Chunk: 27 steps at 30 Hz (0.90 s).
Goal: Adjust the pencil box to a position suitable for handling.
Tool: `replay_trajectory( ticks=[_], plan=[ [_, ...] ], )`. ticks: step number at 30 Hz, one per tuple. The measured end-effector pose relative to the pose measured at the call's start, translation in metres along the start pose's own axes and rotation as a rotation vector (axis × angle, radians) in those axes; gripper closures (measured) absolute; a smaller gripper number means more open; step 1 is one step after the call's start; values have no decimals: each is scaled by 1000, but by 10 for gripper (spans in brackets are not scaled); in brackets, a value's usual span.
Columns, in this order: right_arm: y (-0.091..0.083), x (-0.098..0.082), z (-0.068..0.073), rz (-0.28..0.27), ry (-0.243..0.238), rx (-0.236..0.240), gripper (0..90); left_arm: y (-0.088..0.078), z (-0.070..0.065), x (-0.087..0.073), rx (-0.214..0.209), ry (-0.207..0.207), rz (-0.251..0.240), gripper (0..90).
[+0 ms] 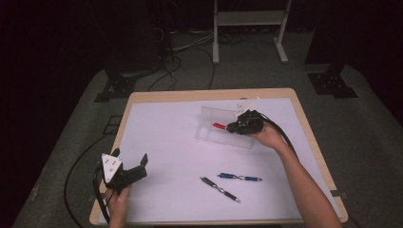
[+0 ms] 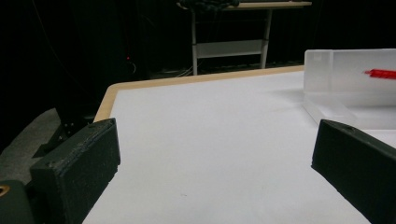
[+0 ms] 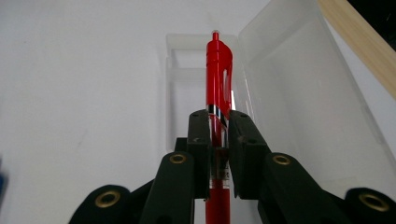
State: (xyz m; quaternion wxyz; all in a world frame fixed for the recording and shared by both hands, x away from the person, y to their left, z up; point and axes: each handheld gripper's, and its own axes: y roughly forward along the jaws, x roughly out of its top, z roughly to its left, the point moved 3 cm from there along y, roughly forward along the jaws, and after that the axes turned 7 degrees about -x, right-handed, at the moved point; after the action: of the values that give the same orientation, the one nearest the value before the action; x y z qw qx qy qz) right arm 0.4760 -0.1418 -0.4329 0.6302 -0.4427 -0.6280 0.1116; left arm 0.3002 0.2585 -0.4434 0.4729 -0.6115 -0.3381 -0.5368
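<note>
Right hand-held gripper (image 3: 218,135): pinching the red pen (image 3: 218,79) across its lower barrel, jaws pressed tight on it; in the high view this hand-held gripper (image 1: 233,127) sits right of centre, over the clear case (image 1: 223,135).
Left hand-held gripper (image 1: 130,164): jaws spread wide with nothing between them, resting at the lower left of the high view, well apart from the case.
Red pen position: it runs straight out from the right jaws, clip end pointing away toward the top of the right gripper view, its free part lying over the tray of the clear case (image 3: 187,70); whether it touches the tray floor cannot be told.
Case: open, lid (image 3: 299,93) folded out at the right of the right gripper view, close to the bench (image 3: 359,42) edge.
Risk, end wall: the pen's tip is close to the far wall of the tray; pushed further along, it would likely butt the wall and shove the light case across the bench.
Risk, release: let go while tilted or high, the pen could bounce or roll out over the low rim.
Risk, lid: a sideways drift would probably knock the lid.
Other pens: a blue pen (image 1: 240,177) and a black pen (image 1: 219,188) lie loose at lower centre of the high view, near each other.
</note>
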Motion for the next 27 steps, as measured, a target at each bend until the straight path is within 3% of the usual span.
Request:
replay_trajectory(
  ticks=[5,17,27],
  plan=[
    [15,-7,-5,21,-9,0,788,0,0,0,0,-3,-2,4],
    [28,-21,-13,59,15,29,787,0,0,0,-3,-2,1,4],
    [35,-23,-12,58,32,55,780,-1,-1,0,-3,-1,2,4]
  ],
)
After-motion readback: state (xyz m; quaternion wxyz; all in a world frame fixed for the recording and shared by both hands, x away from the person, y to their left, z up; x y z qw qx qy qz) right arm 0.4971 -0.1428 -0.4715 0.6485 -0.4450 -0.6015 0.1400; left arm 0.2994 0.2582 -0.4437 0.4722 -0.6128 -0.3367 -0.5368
